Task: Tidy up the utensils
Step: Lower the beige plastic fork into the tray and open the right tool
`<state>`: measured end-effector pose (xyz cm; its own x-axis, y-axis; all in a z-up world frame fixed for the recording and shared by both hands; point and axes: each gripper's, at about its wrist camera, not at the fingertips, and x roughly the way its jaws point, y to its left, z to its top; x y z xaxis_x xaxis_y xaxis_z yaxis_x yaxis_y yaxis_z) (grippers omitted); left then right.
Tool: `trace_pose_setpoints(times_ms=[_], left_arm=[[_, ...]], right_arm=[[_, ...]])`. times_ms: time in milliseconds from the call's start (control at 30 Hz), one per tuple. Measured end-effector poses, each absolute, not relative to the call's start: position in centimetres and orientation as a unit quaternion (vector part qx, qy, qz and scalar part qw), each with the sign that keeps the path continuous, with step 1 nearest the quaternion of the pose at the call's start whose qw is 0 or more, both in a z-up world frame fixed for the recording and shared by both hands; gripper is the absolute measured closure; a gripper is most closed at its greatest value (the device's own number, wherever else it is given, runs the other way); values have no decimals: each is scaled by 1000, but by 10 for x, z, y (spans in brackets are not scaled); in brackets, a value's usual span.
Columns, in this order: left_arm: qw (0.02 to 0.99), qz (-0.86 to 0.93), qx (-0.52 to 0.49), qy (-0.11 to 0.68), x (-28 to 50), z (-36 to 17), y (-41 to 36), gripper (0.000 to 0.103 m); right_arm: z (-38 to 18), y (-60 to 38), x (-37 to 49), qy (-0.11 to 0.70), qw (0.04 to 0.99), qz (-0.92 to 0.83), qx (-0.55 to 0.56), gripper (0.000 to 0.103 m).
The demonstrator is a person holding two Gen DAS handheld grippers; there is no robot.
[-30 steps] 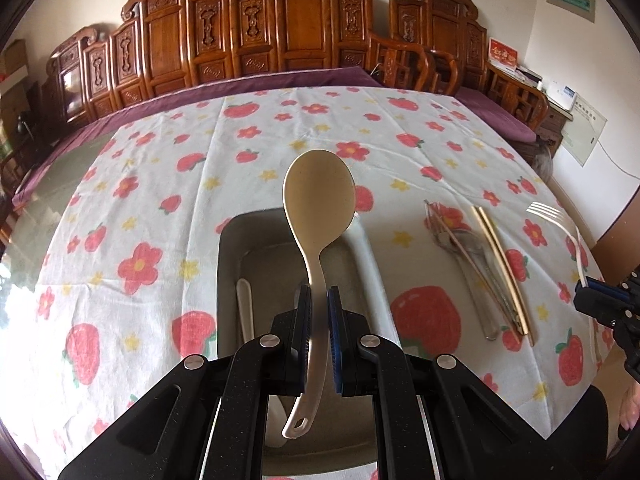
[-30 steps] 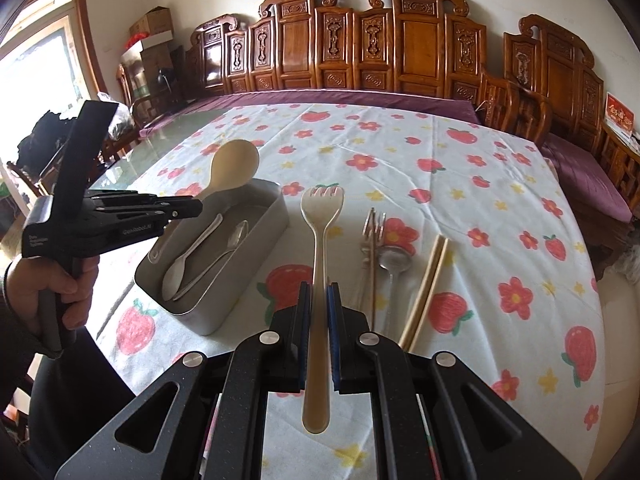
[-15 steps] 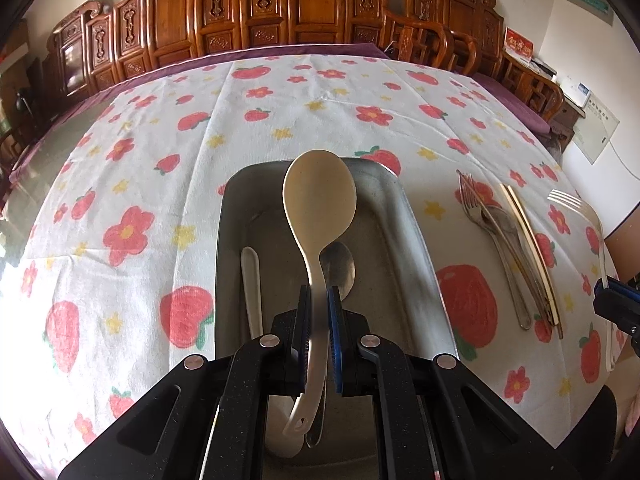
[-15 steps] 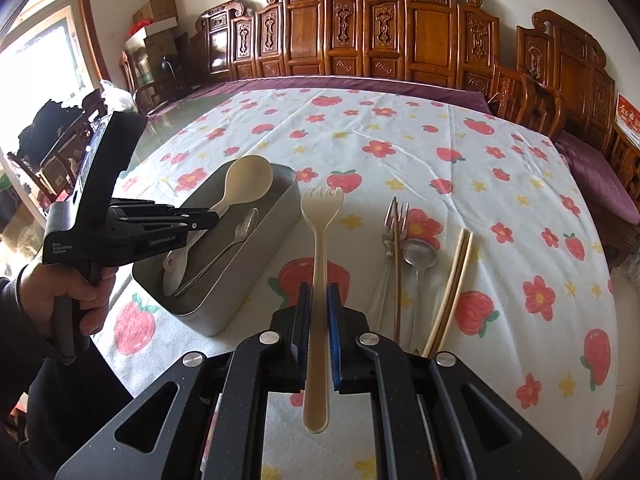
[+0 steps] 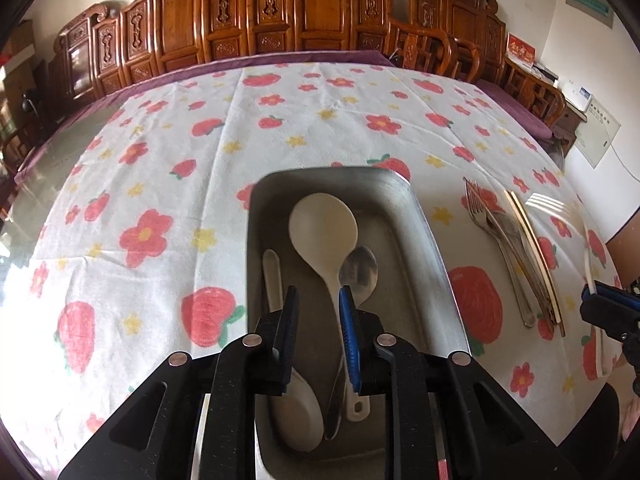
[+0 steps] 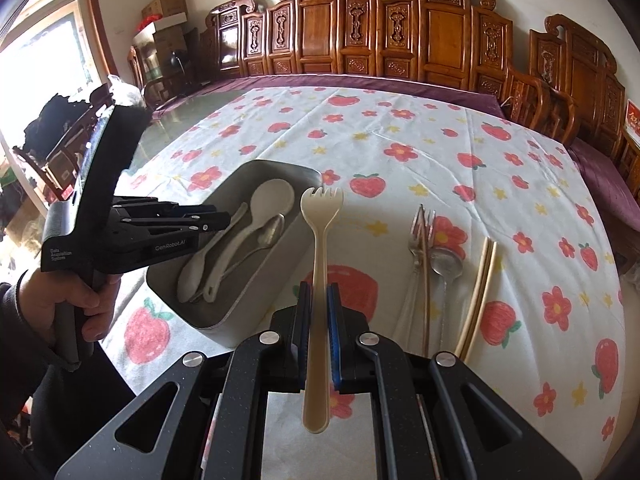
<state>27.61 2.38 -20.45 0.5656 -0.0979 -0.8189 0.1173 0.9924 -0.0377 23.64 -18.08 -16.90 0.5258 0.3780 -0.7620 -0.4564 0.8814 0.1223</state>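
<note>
My left gripper (image 5: 319,304) is open just above the near end of the metal tray (image 5: 430,236). The cream rice spoon (image 5: 324,228) lies loose in the tray between a white spoon (image 5: 276,280) and a metal spoon (image 5: 358,270). My right gripper (image 6: 318,300) is shut on a cream plastic fork (image 6: 320,232) and holds it above the cloth, right of the tray (image 6: 256,292). The left gripper also shows in the right wrist view (image 6: 224,220) over the tray.
Metal forks (image 6: 420,236), a metal spoon (image 6: 444,264) and a pair of chopsticks (image 6: 480,284) lie on the strawberry tablecloth (image 6: 400,140) right of the tray. Carved wooden chairs (image 6: 400,40) line the far side.
My left gripper lowered the rice spoon into the tray and opened, leaving it there. My right gripper kept hold of the plastic fork and moved slightly.
</note>
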Motion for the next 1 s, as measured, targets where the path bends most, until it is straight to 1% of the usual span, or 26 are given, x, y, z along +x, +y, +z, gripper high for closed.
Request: trace_pose_setpoints(times_ms=[233,467,1000], left_arm=[[902,-47,16,428,263,-177,42,82],[911,-31,7,412,256,-163,65,81],[912,-6,-9,410,249,-164,99,81]], right_arm=[[-164,-162,237,420,871,253,-45,93],[-163,-137,245,421,866,268,-41,93],[-197,-77,283,460,842,282,-7,93]])
